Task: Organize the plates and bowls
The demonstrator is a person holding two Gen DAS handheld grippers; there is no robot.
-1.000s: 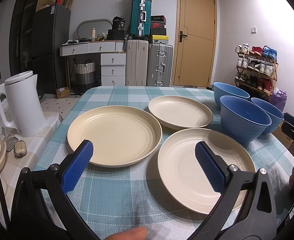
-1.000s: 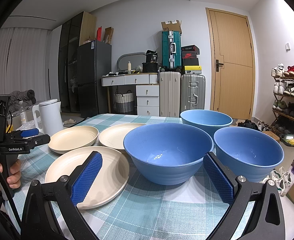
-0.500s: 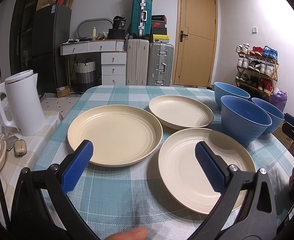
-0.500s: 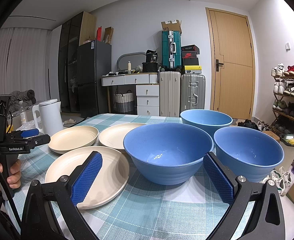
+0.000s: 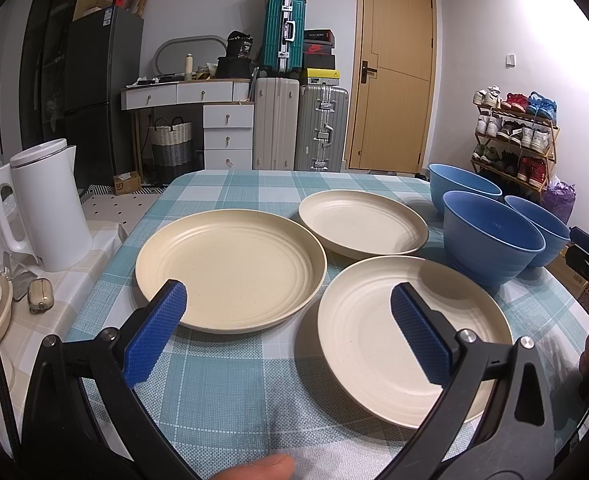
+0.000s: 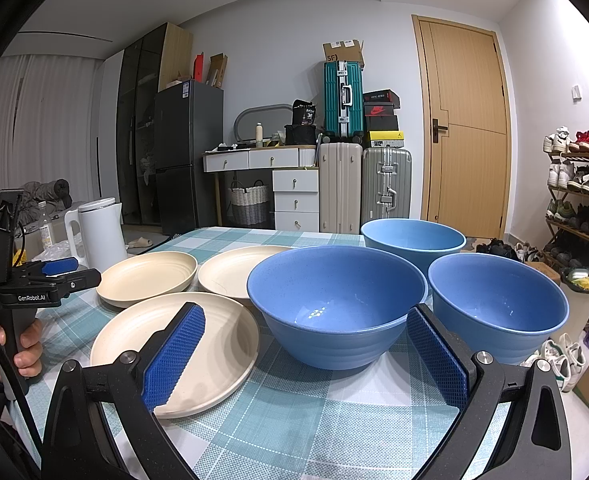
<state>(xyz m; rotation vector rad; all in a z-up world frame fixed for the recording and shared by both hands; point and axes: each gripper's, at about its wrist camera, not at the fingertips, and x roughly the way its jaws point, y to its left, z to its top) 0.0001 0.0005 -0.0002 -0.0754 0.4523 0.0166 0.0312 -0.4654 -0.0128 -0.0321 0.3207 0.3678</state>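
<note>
Three cream plates lie flat and apart on the checked tablecloth (image 5: pixel 230 376): a left plate (image 5: pixel 230 268), a far plate (image 5: pixel 362 224) and a near plate (image 5: pixel 374 344). Three blue bowls stand upright to their right: a near bowl (image 6: pixel 336 300), a far bowl (image 6: pixel 412 236) and a right bowl (image 6: pixel 498 300). My left gripper (image 5: pixel 290 332) is open above the near table edge, between the left and near plates. My right gripper (image 6: pixel 304 354) is open just in front of the near bowl, touching nothing.
A white kettle (image 5: pixel 38 208) stands on a side surface left of the table, with small items beside it. Beyond the table are drawers, suitcases (image 5: pixel 302 128) and a door. A shoe rack (image 5: pixel 514 140) lines the right wall. A hand (image 6: pixel 26 344) holds the left gripper's handle.
</note>
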